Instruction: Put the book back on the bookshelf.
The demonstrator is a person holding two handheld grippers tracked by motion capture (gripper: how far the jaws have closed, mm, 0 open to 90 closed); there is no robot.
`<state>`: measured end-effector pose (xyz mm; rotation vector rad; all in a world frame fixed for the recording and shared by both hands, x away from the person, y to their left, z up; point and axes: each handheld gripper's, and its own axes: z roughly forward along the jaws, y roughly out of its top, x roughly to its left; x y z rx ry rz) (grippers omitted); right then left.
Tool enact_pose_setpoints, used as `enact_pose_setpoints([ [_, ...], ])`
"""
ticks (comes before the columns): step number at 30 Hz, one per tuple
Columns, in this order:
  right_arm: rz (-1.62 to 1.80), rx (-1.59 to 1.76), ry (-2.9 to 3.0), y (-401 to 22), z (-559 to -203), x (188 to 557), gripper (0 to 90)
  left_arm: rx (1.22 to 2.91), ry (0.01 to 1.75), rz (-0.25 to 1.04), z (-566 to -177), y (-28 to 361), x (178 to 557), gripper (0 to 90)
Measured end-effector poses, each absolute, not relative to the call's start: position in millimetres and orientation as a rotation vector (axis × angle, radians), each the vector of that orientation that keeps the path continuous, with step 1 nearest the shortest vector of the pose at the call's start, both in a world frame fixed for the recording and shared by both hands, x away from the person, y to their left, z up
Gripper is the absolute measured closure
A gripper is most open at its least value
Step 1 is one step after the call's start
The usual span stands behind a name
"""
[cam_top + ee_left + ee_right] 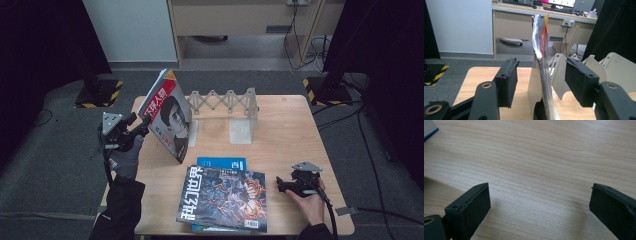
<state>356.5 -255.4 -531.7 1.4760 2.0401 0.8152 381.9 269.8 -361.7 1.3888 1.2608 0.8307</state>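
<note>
Wooden tabletop point(280, 150), grey carpet around. Red-covered magazine point(167, 117) upper left of centre in the high view, standing tilted against the white folding rack point(225, 102). Left gripper point(142, 129) at its edge, fingers point(507, 82) released, apart on either side without pressing. Best drawn straight back, clear of the pages, lest the lean tip over. Right gripper point(280, 186) lower right, fingers point(471, 207) spread, empty, beside stacked magazines point(222, 197).

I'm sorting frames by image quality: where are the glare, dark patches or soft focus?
High view: dark at both sides, table evenly lit, red magazine legible. Left gripper view: glare whitens the magazine's upper page edges, with the near black pads slightly soft. Right gripper view: wood grain sharp, with soft shadows beside the pads.
</note>
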Motion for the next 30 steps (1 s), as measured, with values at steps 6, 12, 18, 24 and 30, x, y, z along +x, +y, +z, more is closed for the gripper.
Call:
enact_pose_setpoints([
  [6,0.855,1.471,2.02,-255.4,-525.3,354.3,4.1,1.4,1.245,0.816,-361.1,272.5,364.7,40.6],
  [12,0.911,1.471,1.998,-253.4,-514.1,351.3,4.6,1.438,1.233,0.783,-371.6,270.8,347.3,40.2],
  [18,0.964,1.449,2.002,-248.7,-503.4,346.8,5.3,1.489,1.236,0.712,-390.1,266.8,331.2,39.6],
  [24,1.026,1.41,2.025,-238.7,-493.6,340.1,5.6,1.565,1.228,0.636,-416.7,254.6,316.7,39.0],
  [30,1.081,1.376,2.053,-228.7,-487.6,334.2,5.6,1.605,1.249,0.554,-438.9,249.4,311.2,38.9],
])
